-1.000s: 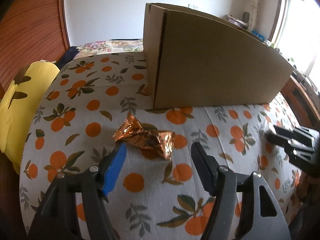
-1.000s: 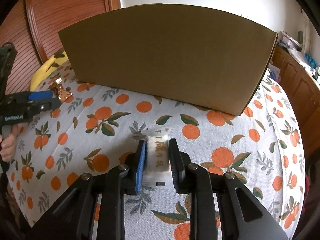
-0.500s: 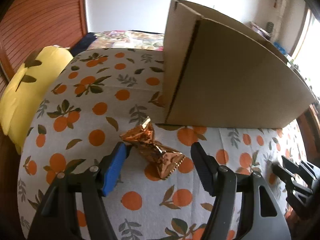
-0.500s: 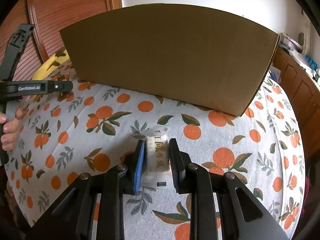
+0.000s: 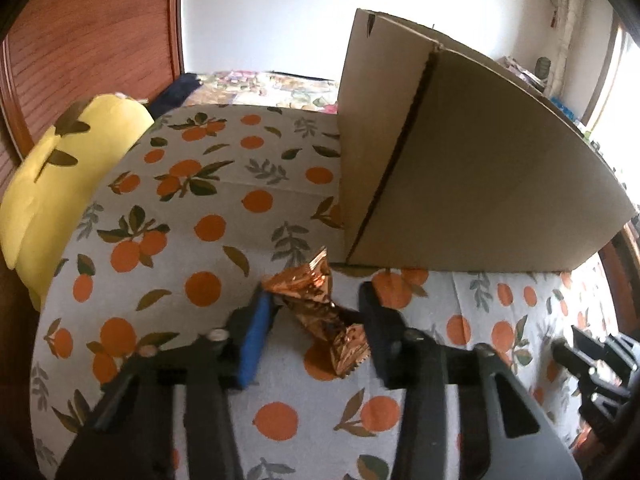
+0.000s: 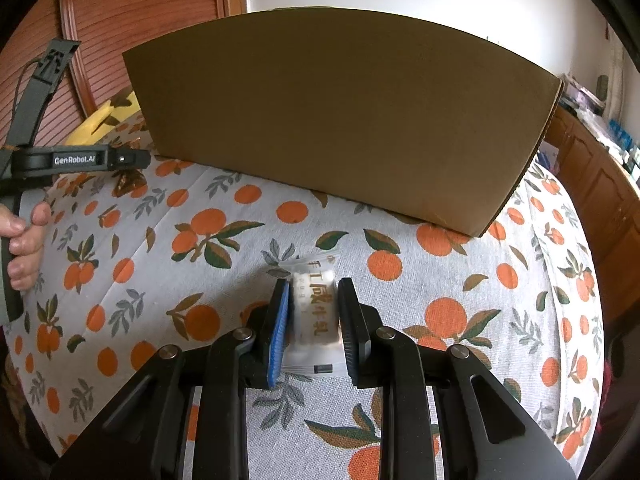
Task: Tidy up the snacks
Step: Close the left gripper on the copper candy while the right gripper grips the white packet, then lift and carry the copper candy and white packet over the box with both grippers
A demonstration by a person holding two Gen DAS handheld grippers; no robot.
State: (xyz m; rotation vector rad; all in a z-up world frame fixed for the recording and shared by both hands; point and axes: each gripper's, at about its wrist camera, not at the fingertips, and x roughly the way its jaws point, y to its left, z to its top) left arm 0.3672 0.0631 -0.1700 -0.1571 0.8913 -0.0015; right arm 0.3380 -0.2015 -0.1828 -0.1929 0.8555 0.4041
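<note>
Left hand-held gripper (image 5: 316,312): its jaws are held apart, one on each side of the copper foil candy (image 5: 320,312); the black finger on the right is seen close against the wrapper, and whether the blue pad (image 5: 254,344) on the left touches it cannot be told.
Copper foil candy: it is seen lying on the orange-print cloth (image 5: 200,240), just in front of the near corner of the cardboard box (image 5: 472,184), with its twisted ends pointing away and toward the camera.
Right hand-held gripper (image 6: 314,312): its jaws are clamped on the white candy packet (image 6: 316,312), with the blue pad (image 6: 279,332) pressed on one side and the black finger on the other.
White candy packet: it is held low over the cloth (image 6: 160,264), in front of the long side of the box (image 6: 340,120); dark characters are printed along its face.
Cardboard box: it is set upright on the cloth, its plain brown walls filling the back of both views; its inside is hidden.
Left hand (image 6: 24,240): its fingers are wrapped around the grey handle of the left tool, at the left edge of the right wrist view.
Yellow cushion (image 5: 60,184): it is placed at the left edge of the cloth, against the wooden panel (image 5: 92,40).
</note>
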